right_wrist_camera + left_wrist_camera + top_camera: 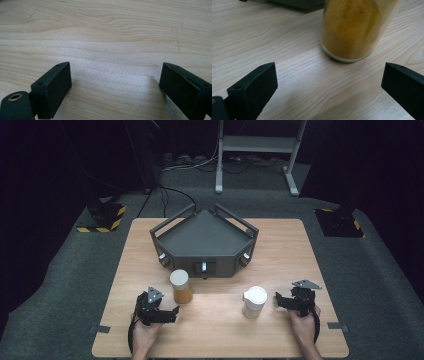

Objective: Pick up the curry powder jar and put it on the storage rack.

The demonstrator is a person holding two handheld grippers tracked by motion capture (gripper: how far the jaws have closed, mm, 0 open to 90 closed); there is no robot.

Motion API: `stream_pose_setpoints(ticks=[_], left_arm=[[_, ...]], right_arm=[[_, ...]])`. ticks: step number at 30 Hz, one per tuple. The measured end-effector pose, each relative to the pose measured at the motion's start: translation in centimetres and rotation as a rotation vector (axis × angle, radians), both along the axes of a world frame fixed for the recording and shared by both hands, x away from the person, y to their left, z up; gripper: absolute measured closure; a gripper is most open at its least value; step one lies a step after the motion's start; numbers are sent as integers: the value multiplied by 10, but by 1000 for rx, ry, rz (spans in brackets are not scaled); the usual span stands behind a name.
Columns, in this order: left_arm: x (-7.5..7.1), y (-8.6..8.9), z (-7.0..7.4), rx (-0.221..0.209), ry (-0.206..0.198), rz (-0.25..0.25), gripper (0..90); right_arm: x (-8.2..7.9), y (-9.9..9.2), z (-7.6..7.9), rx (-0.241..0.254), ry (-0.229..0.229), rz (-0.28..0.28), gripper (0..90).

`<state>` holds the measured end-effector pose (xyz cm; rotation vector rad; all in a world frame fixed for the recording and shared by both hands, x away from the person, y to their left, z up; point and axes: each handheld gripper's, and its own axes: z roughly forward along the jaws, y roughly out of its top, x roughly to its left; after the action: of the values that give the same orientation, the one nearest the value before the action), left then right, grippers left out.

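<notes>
Jar (180, 287) of yellow-orange powder, white lid, upright on the counter (220, 330) just before the dark tray (205, 237). My left gripper (171, 314) sits near it, jaws apart, jar ahead of them, untouched. White cup (254, 302) stands just beside my right gripper (278, 300), jaws wide apart over bare wood.

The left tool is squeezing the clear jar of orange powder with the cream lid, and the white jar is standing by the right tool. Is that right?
Not quite. The left tool is open, and the clear jar of orange powder with the cream lid stands ahead of its jaws, untouched, as the left gripper view shows. The white jar does stand by the right tool.
</notes>
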<state>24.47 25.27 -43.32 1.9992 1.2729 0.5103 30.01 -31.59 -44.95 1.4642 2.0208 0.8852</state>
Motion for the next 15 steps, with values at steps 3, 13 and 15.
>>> stream_pose_setpoints(ticks=[3, 13, 15], left_arm=[[3, -3, 0, -6, 1, -14, 6], [7, -12, 0, -22, -25, -36, 25], [8, -13, 0, -28, -33, -40, 34]], right_arm=[[0, 0, 0, 0, 0, 0, 98], [0, 0, 0, 0, 0, 0, 98], [0, 0, 0, 0, 0, 0, 98]])
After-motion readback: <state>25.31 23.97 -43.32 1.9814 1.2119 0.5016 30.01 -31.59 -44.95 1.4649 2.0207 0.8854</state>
